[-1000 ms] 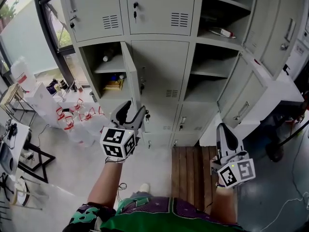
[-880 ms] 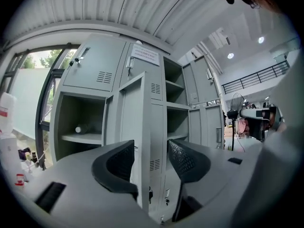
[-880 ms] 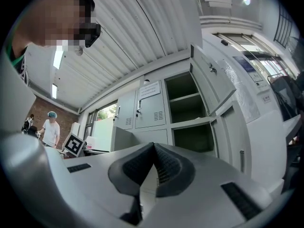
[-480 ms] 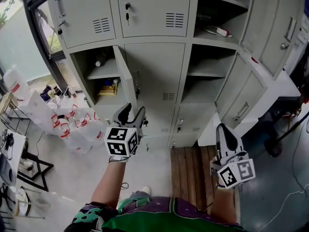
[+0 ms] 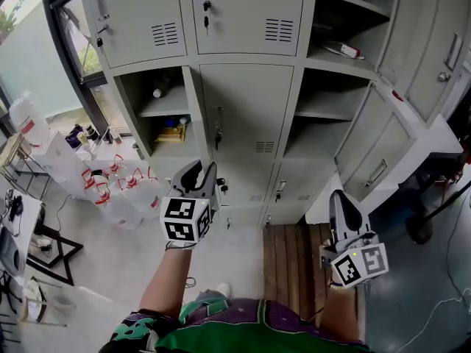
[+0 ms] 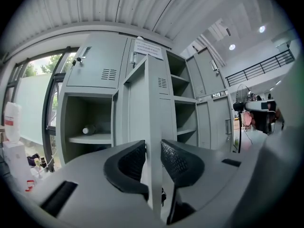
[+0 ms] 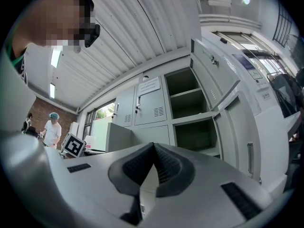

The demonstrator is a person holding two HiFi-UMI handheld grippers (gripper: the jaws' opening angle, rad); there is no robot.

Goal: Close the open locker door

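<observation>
The locker door [image 5: 193, 112] [image 6: 142, 94] stands swung out from the middle compartment [image 5: 140, 127] [image 6: 90, 113] in the left column of a grey locker bank [image 5: 250, 109], its thin free edge turned toward the person facing it. The left gripper [image 5: 202, 169] [image 6: 153, 148], at the end of the person's outstretched forearm [image 5: 165, 285], has that edge between its jaws, which have just been closing. The ribbed black pads [image 6: 132, 160] now pinch the door, one on each face.

The right gripper [image 5: 340, 197] [image 7: 153, 148] hangs lower and well to the right, above a slatted wooden platform [image 5: 294, 259] at the foot of the lockers. Its jaws are pressed together with nothing between them.

Inside the open compartment a shelf [image 5: 168, 109] carries a bottle [image 5: 160, 92] [image 6: 88, 130] lying on its side, and yellow items [image 5: 171, 129] sit below it. The doors above and beside the open one are closed, each with a louvred vent. Further right, two more compartments [image 5: 324, 101] gape, their doors [image 5: 375, 160] flung wide.

Clear plastic jugs with red trim [image 5: 121, 186] crowd the floor to the left, below a tall window [image 5: 44, 43]. In the right gripper view a person in a light top [image 7: 52, 129] stands far off near a brick wall [image 7: 35, 110].
</observation>
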